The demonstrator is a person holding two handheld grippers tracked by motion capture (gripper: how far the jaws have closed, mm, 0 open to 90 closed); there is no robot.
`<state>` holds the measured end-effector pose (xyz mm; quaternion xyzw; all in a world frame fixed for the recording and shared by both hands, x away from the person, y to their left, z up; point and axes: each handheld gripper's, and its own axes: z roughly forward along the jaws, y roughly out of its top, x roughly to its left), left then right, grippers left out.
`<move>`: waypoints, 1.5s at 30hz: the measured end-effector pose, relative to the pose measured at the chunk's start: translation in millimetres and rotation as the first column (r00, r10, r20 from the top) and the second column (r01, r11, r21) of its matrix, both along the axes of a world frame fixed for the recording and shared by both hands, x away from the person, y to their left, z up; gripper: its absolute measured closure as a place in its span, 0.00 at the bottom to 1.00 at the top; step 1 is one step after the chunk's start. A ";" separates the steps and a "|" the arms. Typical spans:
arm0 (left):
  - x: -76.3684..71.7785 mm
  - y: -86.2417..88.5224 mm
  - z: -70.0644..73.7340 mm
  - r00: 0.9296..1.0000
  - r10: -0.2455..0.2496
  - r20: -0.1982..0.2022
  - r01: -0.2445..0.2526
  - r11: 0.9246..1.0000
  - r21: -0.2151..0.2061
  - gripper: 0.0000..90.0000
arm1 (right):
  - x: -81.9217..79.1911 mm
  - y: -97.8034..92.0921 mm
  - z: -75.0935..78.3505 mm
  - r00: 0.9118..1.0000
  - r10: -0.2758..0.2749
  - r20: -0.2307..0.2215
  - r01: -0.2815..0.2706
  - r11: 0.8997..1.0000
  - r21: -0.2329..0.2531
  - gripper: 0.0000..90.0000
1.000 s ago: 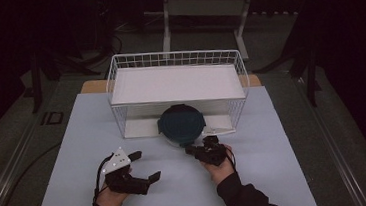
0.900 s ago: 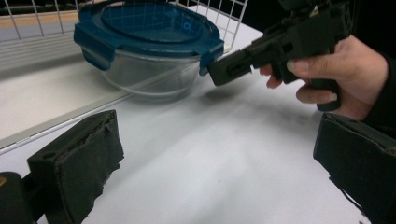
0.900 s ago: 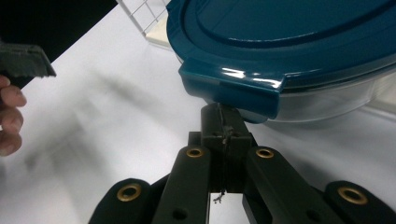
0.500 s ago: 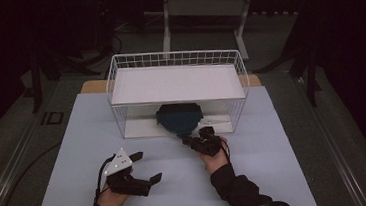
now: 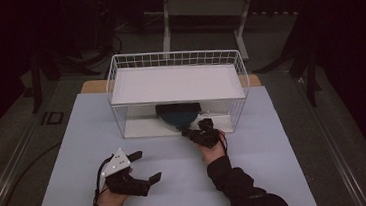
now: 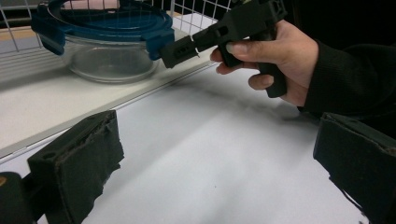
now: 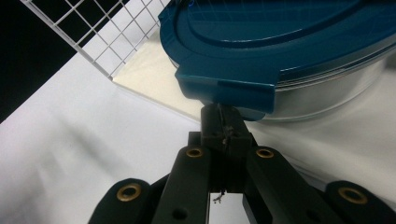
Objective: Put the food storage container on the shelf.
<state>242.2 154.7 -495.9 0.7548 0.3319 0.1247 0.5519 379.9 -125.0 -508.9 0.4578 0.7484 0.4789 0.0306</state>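
A round glass container with a blue clip lid (image 5: 178, 113) (image 6: 105, 28) (image 7: 280, 42) sits on the white base board (image 5: 140, 129) under the white wire rack (image 5: 113, 89), just inside its open front. My right gripper (image 5: 187, 131) (image 6: 171, 50) (image 7: 223, 119) is shut, its tips pressed against the lid's front clip tab (image 7: 224, 91), nothing between the jaws. Nearer the front left, my left gripper (image 5: 147, 165) (image 6: 219, 172) hovers open and empty over the pale mat, pointing toward the container.
The rack carries a white shelf board (image 5: 176, 82) on top, and its wire sides (image 7: 116, 42) enclose the space below. The pale mat (image 5: 274, 140) covers the table around it. Dark floor and a metal stand (image 5: 202, 6) lie beyond.
My right gripper moved forward with the container ahead of it, which went from the rack's front edge to under the shelf. The left gripper stayed put.
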 end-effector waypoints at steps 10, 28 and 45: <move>-0.7 0.4 0.9 1.000 -0.002 0.003 0.002 1.000 -0.009 0.01 | -4.3 8.1 3.2 0.998 0.065 0.022 -0.066 0.998 0.006 0.80; -3.5 -0.8 3.4 1.000 -0.003 0.014 0.003 1.000 -0.013 0.01 | -41.5 -19.3 12.9 0.970 0.203 0.131 -0.209 0.977 0.031 0.16; -3.7 -1.7 3.3 1.000 -0.012 0.012 0.012 1.000 -0.014 0.02 | -79.3 -84.0 6.9 0.985 0.122 0.123 -0.127 0.991 0.036 0.16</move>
